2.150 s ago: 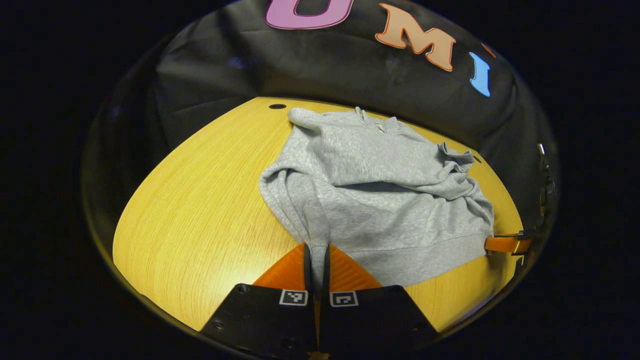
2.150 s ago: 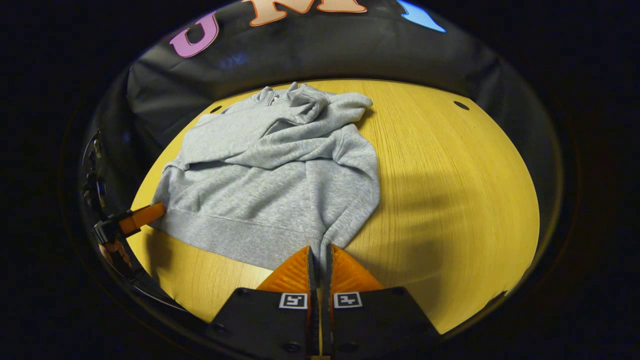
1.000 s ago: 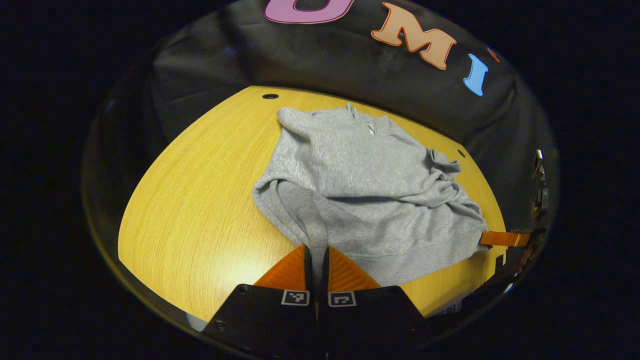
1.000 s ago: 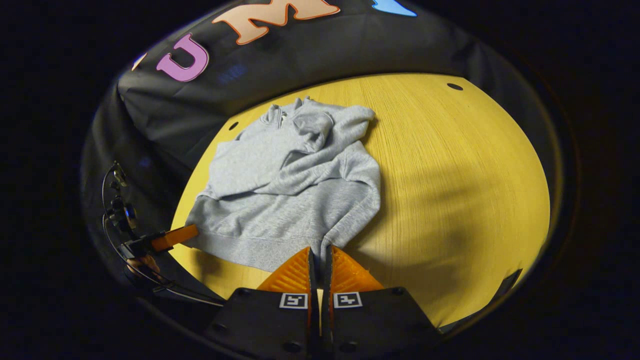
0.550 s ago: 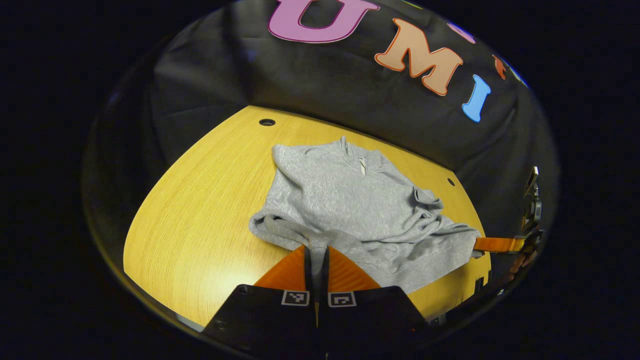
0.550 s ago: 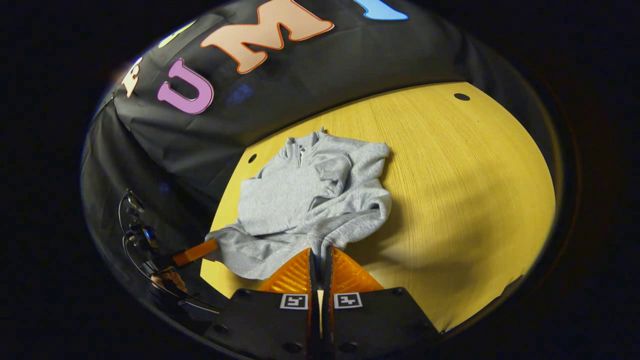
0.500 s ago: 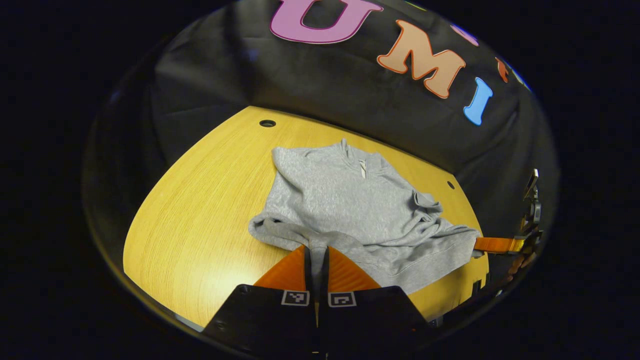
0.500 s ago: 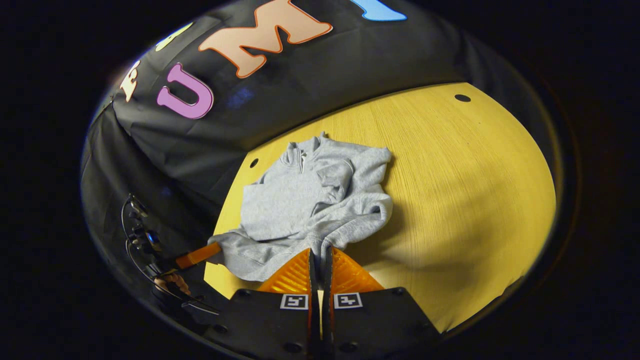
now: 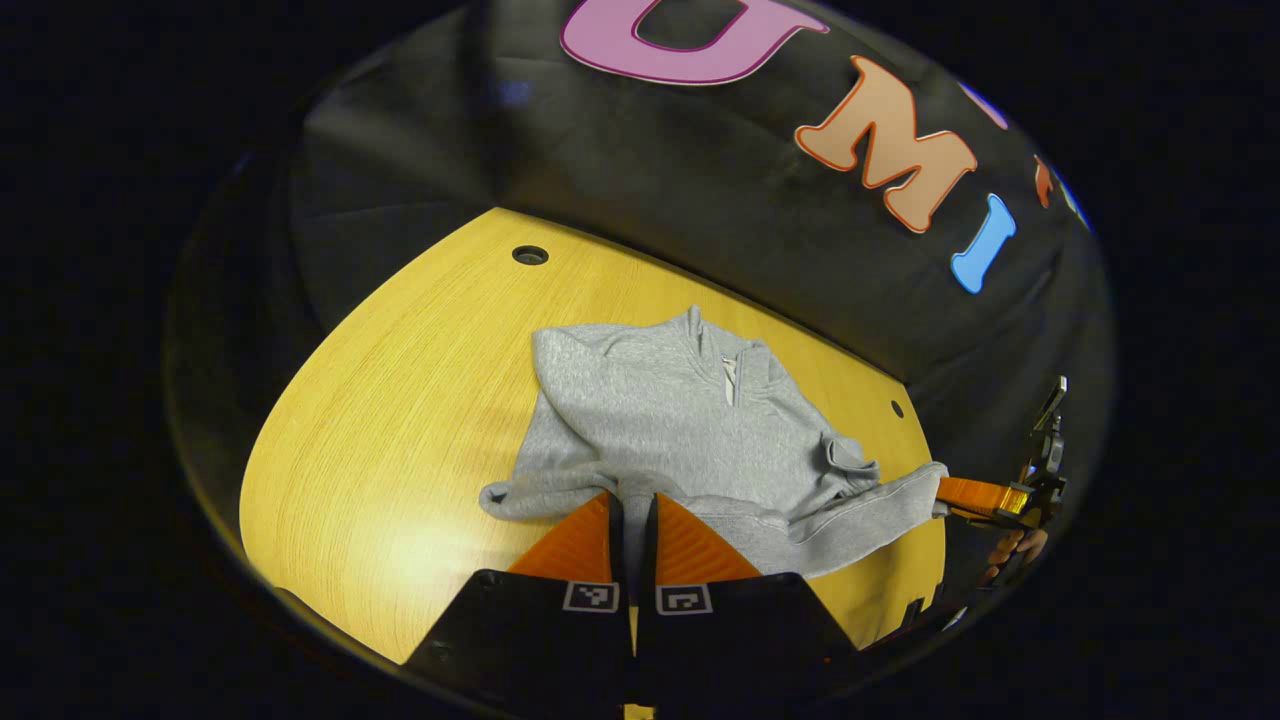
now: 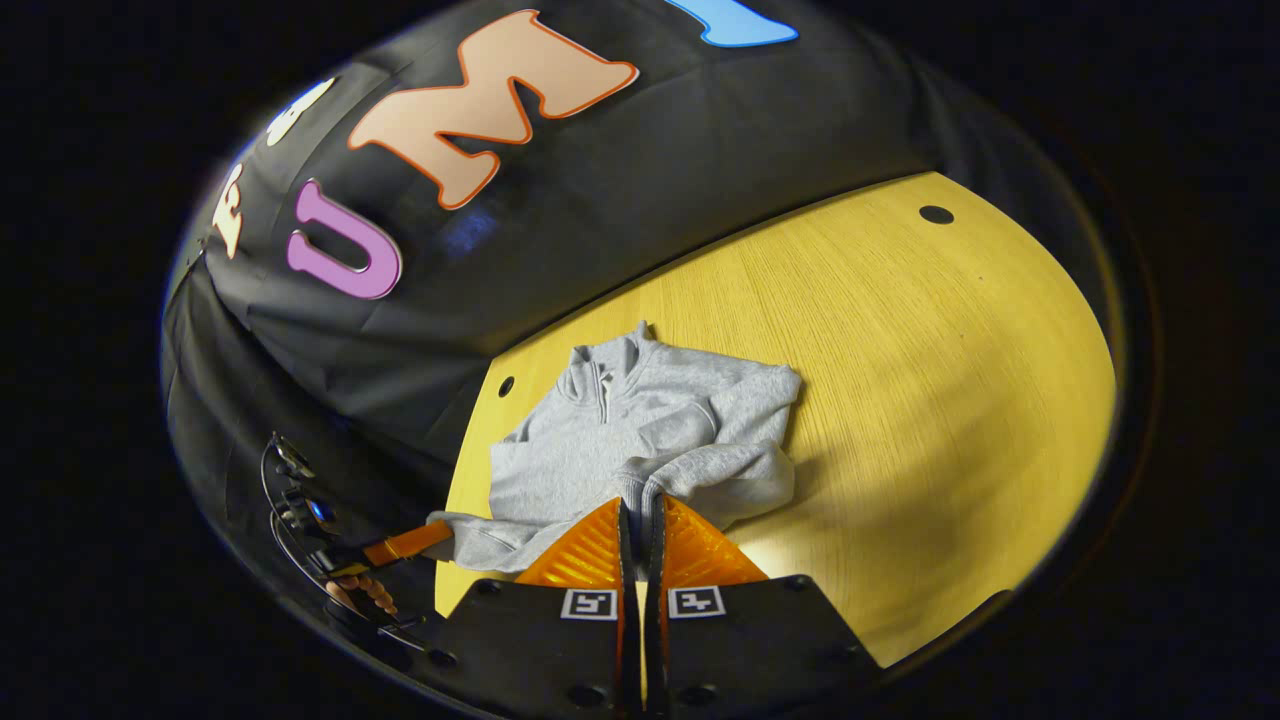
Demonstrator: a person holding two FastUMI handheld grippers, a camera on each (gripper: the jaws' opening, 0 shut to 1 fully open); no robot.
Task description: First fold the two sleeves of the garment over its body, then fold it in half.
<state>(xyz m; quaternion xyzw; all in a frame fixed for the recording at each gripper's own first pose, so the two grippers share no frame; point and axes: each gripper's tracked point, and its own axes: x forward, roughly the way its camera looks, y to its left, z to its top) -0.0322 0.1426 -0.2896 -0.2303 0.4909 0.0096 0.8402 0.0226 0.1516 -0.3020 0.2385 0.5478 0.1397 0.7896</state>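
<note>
A grey sweatshirt (image 9: 690, 420) lies on the yellow wooden table (image 9: 400, 420), collar toward the far wall, both sleeves folded over its body. My left gripper (image 9: 632, 510) is shut on one bottom hem corner, lifted off the table. My right gripper (image 10: 640, 515) is shut on the other hem corner of the sweatshirt (image 10: 620, 430). The raised hem hangs between them over the lower body. In the left gripper view, the right gripper (image 9: 975, 495) shows at the far right with a hand behind it. In the right gripper view, the left gripper (image 10: 405, 545) shows at the lower left.
Black cloth walls stand close behind the table's far edge. Small dark holes (image 9: 529, 255) (image 10: 936, 214) mark the table's far corners. Bare table (image 10: 950, 400) lies to the right of the sweatshirt and also to its left.
Both grippers have lifted the hem corners off the table and carried them toward the collar. The lower part of the sweatshirt now rises over the body.
</note>
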